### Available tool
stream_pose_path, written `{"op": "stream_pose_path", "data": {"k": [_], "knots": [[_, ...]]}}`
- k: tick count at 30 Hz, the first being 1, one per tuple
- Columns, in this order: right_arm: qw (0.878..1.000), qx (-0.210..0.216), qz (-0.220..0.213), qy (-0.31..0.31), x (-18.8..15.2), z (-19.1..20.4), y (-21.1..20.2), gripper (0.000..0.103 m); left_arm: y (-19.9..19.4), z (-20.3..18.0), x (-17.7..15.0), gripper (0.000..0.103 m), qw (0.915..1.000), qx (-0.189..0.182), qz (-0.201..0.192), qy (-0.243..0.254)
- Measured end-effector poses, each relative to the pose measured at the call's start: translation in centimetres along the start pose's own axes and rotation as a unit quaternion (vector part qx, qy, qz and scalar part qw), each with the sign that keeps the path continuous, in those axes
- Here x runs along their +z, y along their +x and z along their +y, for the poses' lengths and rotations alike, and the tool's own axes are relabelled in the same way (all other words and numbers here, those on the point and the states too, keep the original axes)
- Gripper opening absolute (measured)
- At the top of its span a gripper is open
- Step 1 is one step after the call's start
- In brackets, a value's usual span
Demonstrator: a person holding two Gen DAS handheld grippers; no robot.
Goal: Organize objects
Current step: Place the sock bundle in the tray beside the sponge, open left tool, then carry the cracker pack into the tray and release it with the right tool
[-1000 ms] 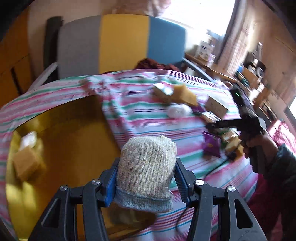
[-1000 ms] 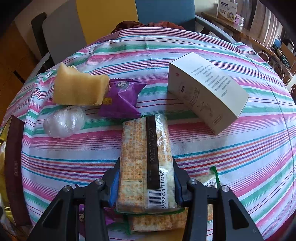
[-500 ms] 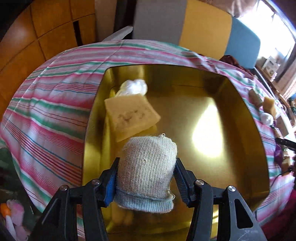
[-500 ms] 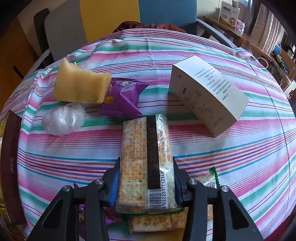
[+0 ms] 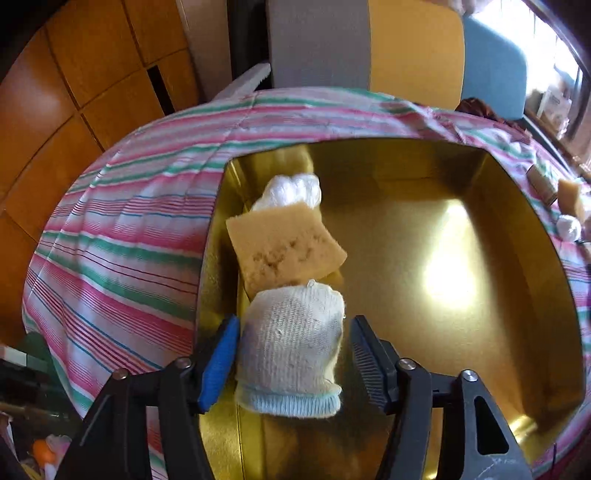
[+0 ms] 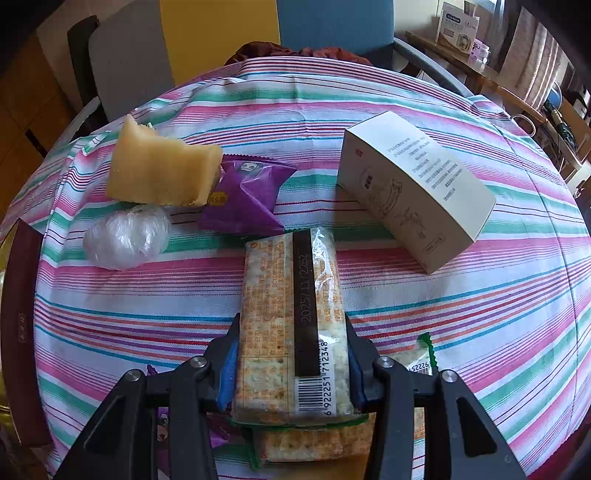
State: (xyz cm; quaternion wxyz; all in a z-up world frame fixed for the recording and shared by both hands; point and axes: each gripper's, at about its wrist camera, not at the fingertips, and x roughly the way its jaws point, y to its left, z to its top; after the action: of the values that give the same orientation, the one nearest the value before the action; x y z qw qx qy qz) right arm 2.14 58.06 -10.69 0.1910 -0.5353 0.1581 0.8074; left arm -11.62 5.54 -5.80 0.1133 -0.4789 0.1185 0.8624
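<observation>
In the left wrist view my left gripper [image 5: 291, 354] hangs over a gold tray [image 5: 517, 192]. Its jaws stand open, with gaps on both sides of a knitted glove [image 5: 291, 343] between them. A yellow sponge [image 5: 284, 247] and a white plastic wad [image 5: 291, 190] lie in the tray's left part. In the right wrist view my right gripper [image 6: 291, 362] is shut on a cracker pack [image 6: 291, 314] above the striped tablecloth [image 6: 480, 314].
On the cloth lie a second yellow sponge [image 6: 159, 173], a purple snack packet [image 6: 247, 195], a clear plastic ball [image 6: 125, 236] and a white box [image 6: 413, 188]. More cracker packs [image 6: 413, 363] lie under my right gripper. A chair [image 6: 221, 33] stands behind the table.
My left gripper swung left from the cloth to over the tray, then its jaws opened off the glove. My right gripper has hardly moved and keeps hold of the cracker pack.
</observation>
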Motion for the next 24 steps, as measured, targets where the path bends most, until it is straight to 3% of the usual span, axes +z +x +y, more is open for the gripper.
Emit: {"op": "stream_pose_path", "data": {"k": [18, 24], "knots": [[1.0, -0.015, -0.01, -0.002, -0.1, 0.4, 0.2, 0.046, -6.3, 1.4, -4.2, 0.071, 0.9944, 0.009, -0.081, -0.067], [0.999, -0.014, -0.031, 0.024, -0.6, -0.3, -2.6, 0.046, -7.3, 1.7, -4.7, 0.071, 0.9929, 0.007, -0.095, -0.071]]}}
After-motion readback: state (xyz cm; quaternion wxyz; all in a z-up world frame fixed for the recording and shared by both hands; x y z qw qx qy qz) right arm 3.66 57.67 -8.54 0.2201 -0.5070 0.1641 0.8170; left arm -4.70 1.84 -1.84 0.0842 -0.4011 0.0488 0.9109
